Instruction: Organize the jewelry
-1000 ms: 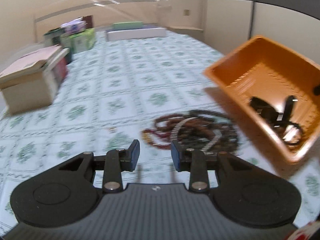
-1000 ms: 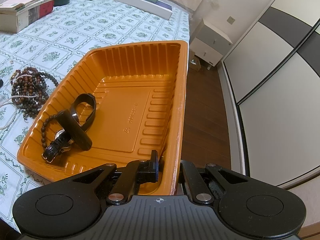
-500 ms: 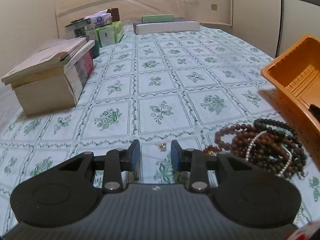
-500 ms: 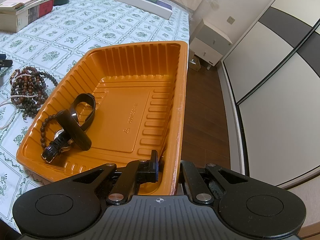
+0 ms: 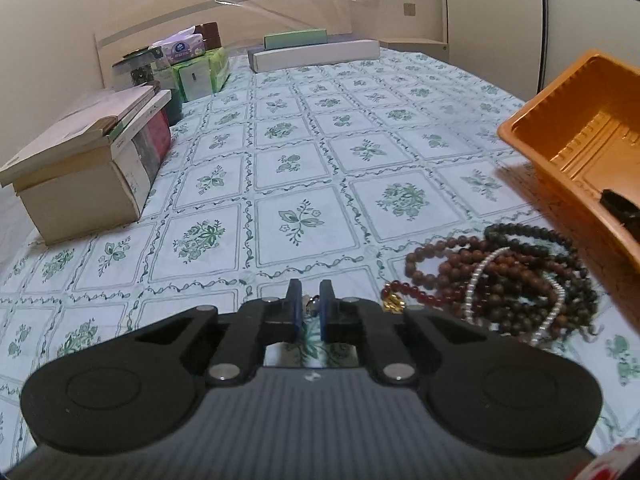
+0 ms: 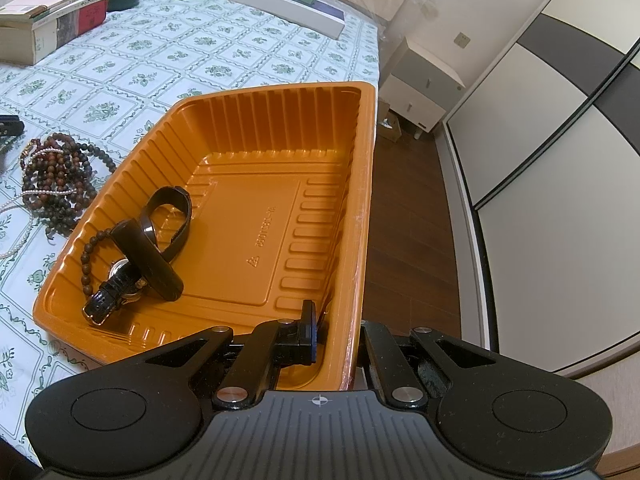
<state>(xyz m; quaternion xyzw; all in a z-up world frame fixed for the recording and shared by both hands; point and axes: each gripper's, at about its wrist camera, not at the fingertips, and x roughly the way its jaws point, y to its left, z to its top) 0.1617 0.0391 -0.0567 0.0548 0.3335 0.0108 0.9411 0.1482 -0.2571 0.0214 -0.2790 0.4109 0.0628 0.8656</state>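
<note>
My left gripper (image 5: 310, 305) is low over the tablecloth, its jaws closing on a small metal jewelry piece (image 5: 311, 303) pinched between the blue pads. Just right of it lies a tangled pile of bead bracelets (image 5: 500, 280), also seen in the right wrist view as the bead pile (image 6: 56, 176). The orange tray (image 6: 276, 88) is tilted up off the table, and my right gripper (image 6: 340, 336) is shut on its near wall. Inside it lie a black band (image 6: 160, 240), a watch (image 6: 116, 292) and a dark bead bracelet (image 6: 86, 264).
A stack of books (image 5: 92, 168) sits at the left, with tissue packs (image 5: 200, 72) and long flat boxes (image 5: 316, 52) at the far end. The table's edge runs behind the tray (image 5: 560, 120), beyond it wooden floor, a nightstand (image 6: 424, 92) and wardrobe doors.
The left gripper swung left, away from the tray and bead pile, came down over the small piece and closed its jaws on it. The right gripper and tray have not moved.
</note>
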